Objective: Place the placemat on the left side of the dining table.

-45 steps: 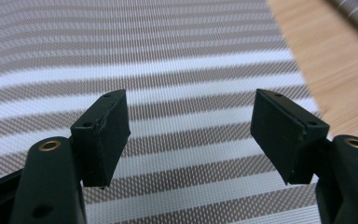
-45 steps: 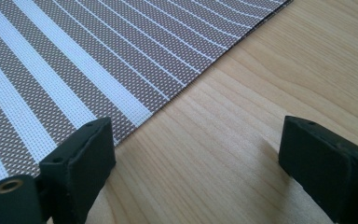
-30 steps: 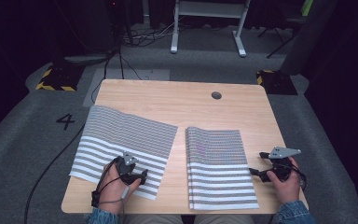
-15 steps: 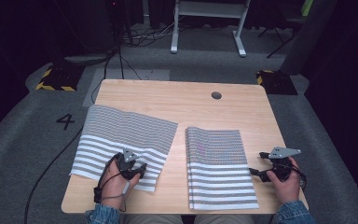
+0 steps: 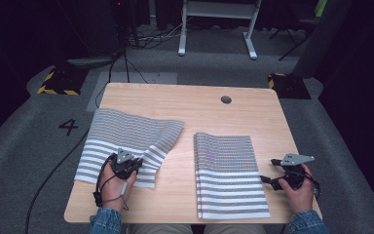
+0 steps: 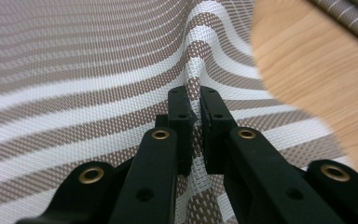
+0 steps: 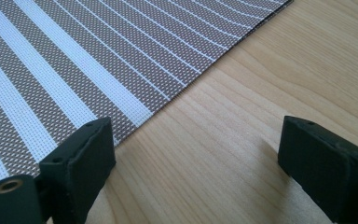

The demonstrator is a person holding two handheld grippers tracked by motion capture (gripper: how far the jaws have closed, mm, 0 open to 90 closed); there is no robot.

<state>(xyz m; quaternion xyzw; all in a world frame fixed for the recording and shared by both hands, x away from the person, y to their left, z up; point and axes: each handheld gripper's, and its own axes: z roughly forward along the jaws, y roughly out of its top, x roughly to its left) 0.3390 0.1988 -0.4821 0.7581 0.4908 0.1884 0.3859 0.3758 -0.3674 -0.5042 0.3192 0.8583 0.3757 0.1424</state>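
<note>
Striped mat (image 6: 121, 70) pinched in left tool (image 6: 193, 121).

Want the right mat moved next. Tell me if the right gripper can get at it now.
Probably yes. The right gripper stands open on bare table right beside the right mat edge, with nothing between them.

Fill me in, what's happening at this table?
A person works two striped placemats on a wooden table with handheld tongs. The left tongs have just been closing and now pinch a raised fold of the left placemat near its front edge. The right tongs are open, resting on bare wood beside the right placemat, which lies flat and squared to the table's front edge.
</note>
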